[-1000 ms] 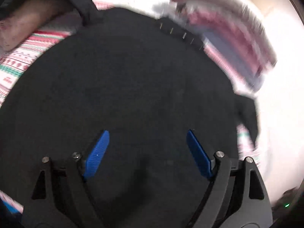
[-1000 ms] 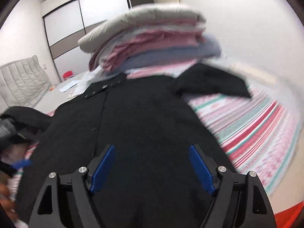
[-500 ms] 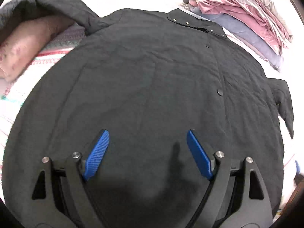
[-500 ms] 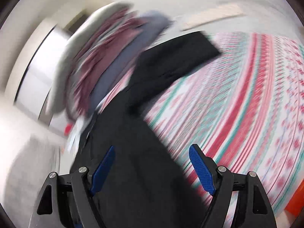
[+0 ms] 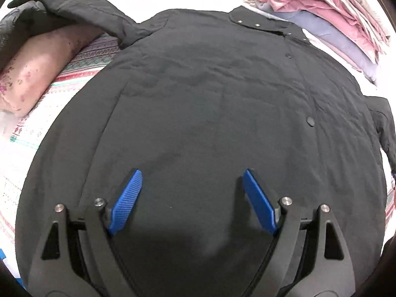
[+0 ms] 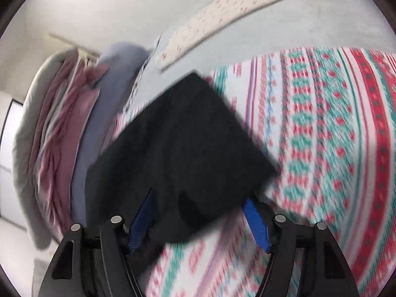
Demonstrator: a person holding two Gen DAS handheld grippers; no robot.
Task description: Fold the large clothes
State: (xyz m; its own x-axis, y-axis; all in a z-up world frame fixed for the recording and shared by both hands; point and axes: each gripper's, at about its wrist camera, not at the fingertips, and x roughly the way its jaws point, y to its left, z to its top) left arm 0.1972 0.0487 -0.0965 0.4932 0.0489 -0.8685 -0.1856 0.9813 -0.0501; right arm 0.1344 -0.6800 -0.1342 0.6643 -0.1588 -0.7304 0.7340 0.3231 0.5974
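A large black snap-front jacket (image 5: 210, 113) lies spread flat, collar at the far end. Its left sleeve (image 5: 74, 12) drapes over a pink pillow; its right sleeve (image 5: 384, 128) hangs off at the right edge. My left gripper (image 5: 191, 180) is open and empty, hovering over the jacket's lower body. In the right wrist view, the black sleeve cuff (image 6: 188, 148) lies on the patterned sheet. My right gripper (image 6: 200, 198) is open, its blue fingers either side of the sleeve's near end, not closed on it.
A stack of folded pink, lilac and grey bedding (image 5: 329, 17) sits at the far right, also in the right wrist view (image 6: 64, 136). A pink pillow (image 5: 37, 66) lies at the left. The red, green and white patterned sheet (image 6: 334, 136) covers the bed.
My right gripper swung from over the jacket body to the right sleeve and came down close around its cuff. My left gripper moved in slightly over the jacket and stayed open.
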